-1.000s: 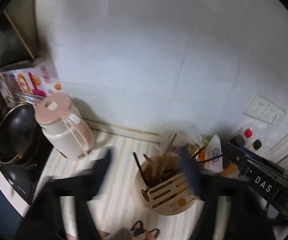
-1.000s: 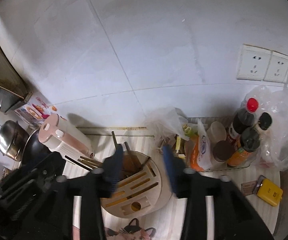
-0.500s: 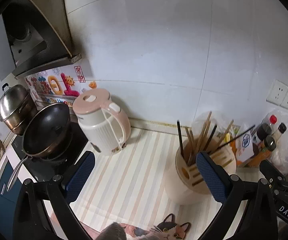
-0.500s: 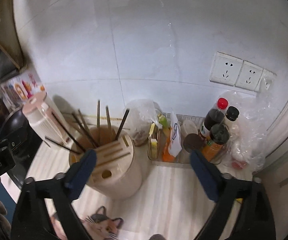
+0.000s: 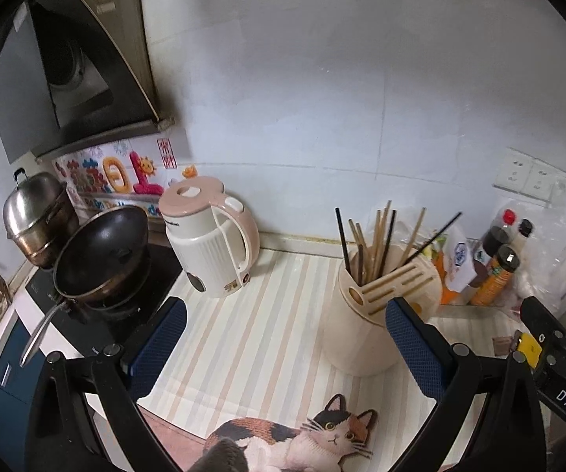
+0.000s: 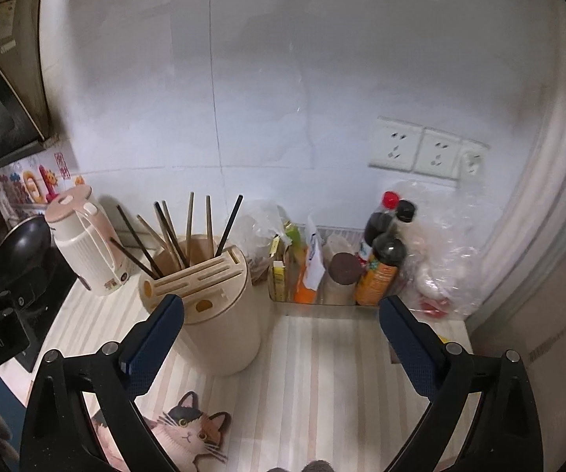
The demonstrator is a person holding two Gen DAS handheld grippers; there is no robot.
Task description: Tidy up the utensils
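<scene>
Both tools (image 5: 286, 338) (image 6: 281, 338) higher, wider than before

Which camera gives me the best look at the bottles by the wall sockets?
The right wrist view: the bottles stand near mid-frame in a clear tray, caps and labels unobstructed. The left wrist view squeezes the same bottles against its right edge, smaller, distorted and partly hidden behind a white packet.
</scene>
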